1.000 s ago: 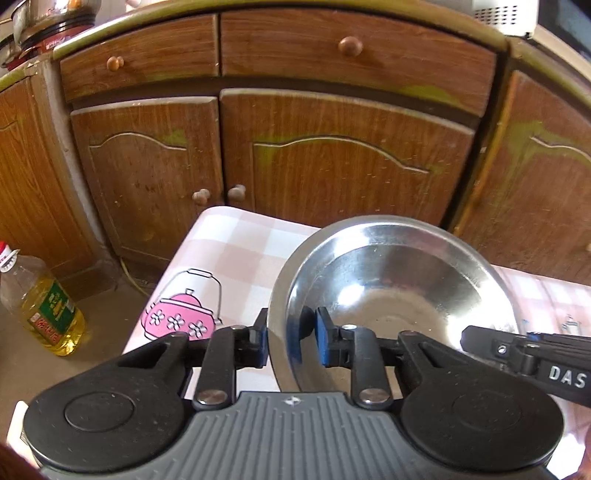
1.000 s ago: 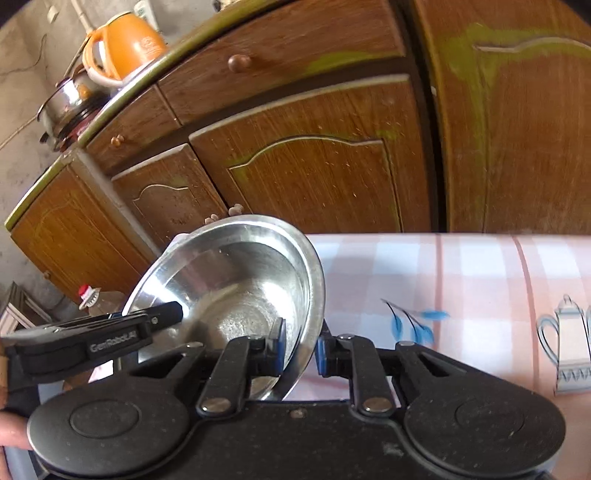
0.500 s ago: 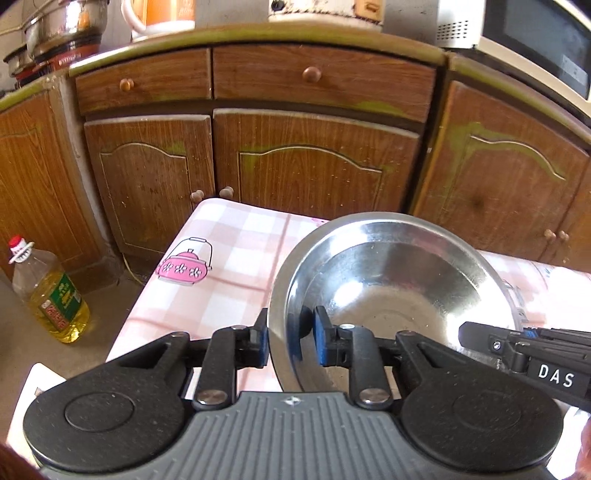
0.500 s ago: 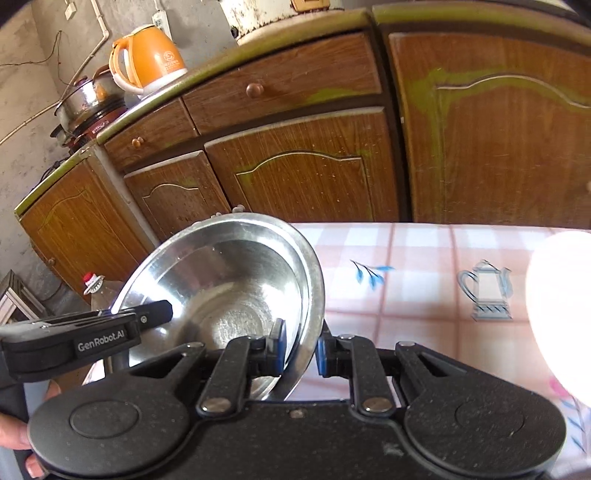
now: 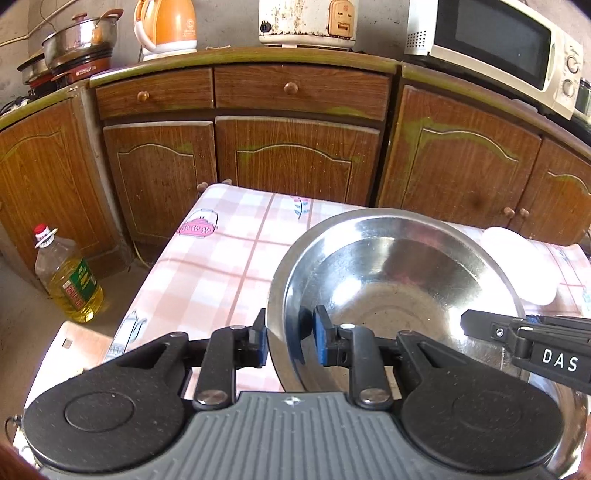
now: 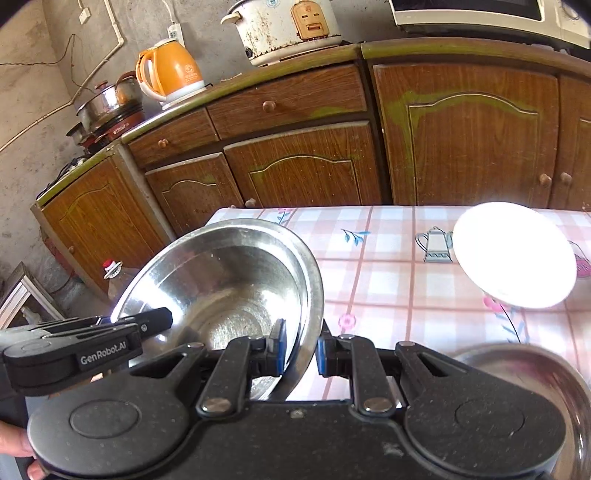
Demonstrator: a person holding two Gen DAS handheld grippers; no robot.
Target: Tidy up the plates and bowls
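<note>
Kitchen setup: table [image 5: 229, 266] with a pink checked cloth, brown wooden cabinets [image 5: 295, 162] behind it.

Left gripper [image 5: 288, 341]: blue pads clamped on the left rim of the steel bowl [image 5: 399, 280], one pad outside the wall, one inside. Pointing forward and down across the table. Right gripper [image 6: 299, 347]: also clamped, on the opposite rim of the same bowl, angled down likewise. Bowl is held between the two, tilted, over the near part of the table; can't tell whether its base touches the cloth.

Each view catches the other gripper's finger reaching onto the bowl rim from the side.

Left view only: oil bottle [image 5: 68, 280] on the floor by the table's left edge, microwave [image 5: 495, 48] on the counter at right. White plate [image 5: 517, 269] is half hidden behind the bowl near the table's far right edge.

Right view only: the white plate in full, blown out by glare, on the right part of the table; second steel bowl [image 6: 532, 384] at the near right edge, just beside the gripper body; a fingertip [image 6: 18, 443] of the person at lower left. Orange kettle [image 6: 170, 74], rice cooker [image 6: 288, 26] and a pot [image 6: 103, 103] on the counter show in both.
</note>
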